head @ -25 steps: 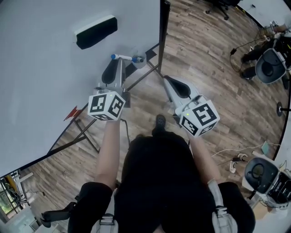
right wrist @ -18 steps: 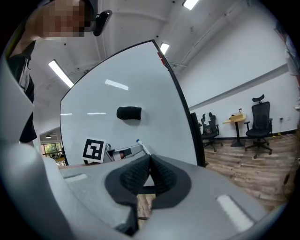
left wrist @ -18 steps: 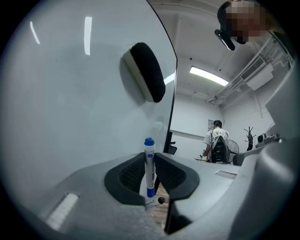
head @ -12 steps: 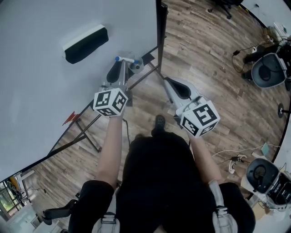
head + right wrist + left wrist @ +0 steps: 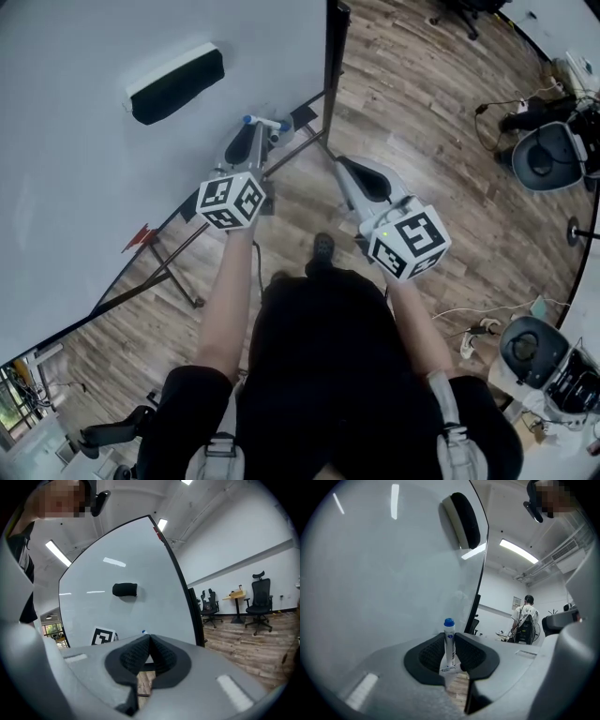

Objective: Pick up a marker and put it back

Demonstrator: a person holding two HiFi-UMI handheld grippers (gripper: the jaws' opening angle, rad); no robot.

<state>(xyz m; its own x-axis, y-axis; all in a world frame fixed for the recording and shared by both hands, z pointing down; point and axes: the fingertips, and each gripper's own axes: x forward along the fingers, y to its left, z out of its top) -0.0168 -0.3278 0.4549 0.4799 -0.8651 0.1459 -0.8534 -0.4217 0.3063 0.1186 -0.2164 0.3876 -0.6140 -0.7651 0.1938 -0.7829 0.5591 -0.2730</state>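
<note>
A white marker with a blue cap [image 5: 265,122] is clamped crosswise at the tip of my left gripper [image 5: 253,131], close to the lower right part of the whiteboard [image 5: 84,169]. In the left gripper view the marker [image 5: 449,634] stands upright between the shut pads of the left gripper [image 5: 450,644], cap up. My right gripper [image 5: 343,167] hovers over the floor beside the board's frame. Its pads meet with nothing between them in the right gripper view [image 5: 150,644]. A black eraser [image 5: 175,84] sticks to the board.
The board's black frame edge [image 5: 330,66] and stand legs [image 5: 178,272] lie ahead. Office chairs [image 5: 548,155] and cables [image 5: 473,323] stand on the wood floor to the right. A person [image 5: 525,620] is far off in the left gripper view.
My left gripper has shifted slightly forward and right with the marker still in it. The right gripper has hardly moved.
</note>
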